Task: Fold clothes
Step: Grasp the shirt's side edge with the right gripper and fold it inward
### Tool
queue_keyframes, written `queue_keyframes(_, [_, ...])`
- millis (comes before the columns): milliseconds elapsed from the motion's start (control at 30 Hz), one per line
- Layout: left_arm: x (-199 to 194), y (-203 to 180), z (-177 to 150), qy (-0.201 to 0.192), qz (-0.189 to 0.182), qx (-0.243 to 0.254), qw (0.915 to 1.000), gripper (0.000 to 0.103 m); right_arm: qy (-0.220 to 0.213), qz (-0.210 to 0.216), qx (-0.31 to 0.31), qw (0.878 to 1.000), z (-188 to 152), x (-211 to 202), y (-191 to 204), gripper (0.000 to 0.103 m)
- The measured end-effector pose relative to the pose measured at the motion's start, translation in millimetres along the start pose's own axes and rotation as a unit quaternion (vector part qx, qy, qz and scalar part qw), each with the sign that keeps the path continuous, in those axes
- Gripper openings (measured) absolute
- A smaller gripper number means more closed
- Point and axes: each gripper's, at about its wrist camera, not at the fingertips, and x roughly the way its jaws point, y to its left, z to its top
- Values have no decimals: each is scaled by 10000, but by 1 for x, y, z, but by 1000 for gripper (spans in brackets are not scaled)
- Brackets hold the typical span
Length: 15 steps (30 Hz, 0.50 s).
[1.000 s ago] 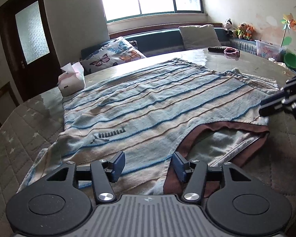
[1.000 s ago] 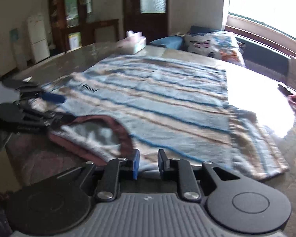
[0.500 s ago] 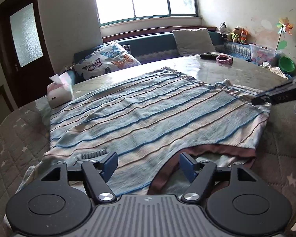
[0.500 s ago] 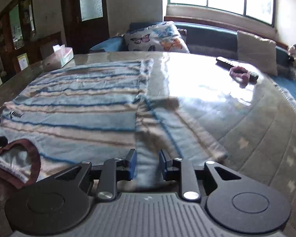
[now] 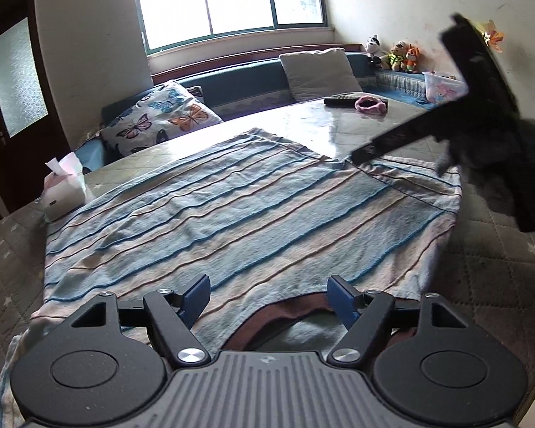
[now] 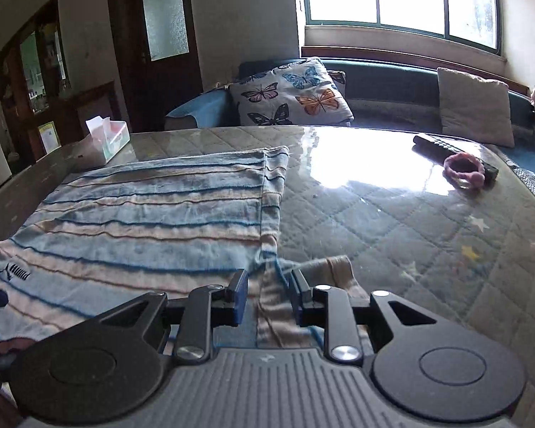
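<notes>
A blue, tan and white striped shirt (image 5: 232, 214) lies flat on the table with its brown collar (image 5: 285, 308) nearest me. My left gripper (image 5: 269, 287) hovers over that collar, jaws wide open and nothing held. In the right wrist view the shirt body (image 6: 142, 221) fills the left side and its sleeve (image 6: 335, 267) sticks out at the bottom. My right gripper (image 6: 267, 296) hangs over the sleeve seam, jaws narrowly parted, the cloth flat beneath them. In the left wrist view the right gripper (image 5: 358, 155) points at the same seam.
A tissue box (image 5: 62, 190) stands past the shirt's left corner. A dark remote and a pink hair tie (image 6: 463, 169) lie on the glossy quilted table (image 6: 392, 221) at the far right. Behind the table is a sofa with a butterfly pillow (image 6: 289, 92).
The left gripper's jaws widened and it shifted so the collar sits between its fingers. The right gripper swung from the collar side across to the sleeve seam.
</notes>
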Motion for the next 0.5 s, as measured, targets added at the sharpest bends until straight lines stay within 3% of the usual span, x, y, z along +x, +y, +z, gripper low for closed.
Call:
queue_keyframes(200, [3,-3,0,61,-16,55,10000,75,167,-164,161,9996,-1,22,-16,25])
queue_keyframes(500, [17,-23,19,-44,-170,241,9996,77,57,-465,180,9987,-15,-22,-37,27])
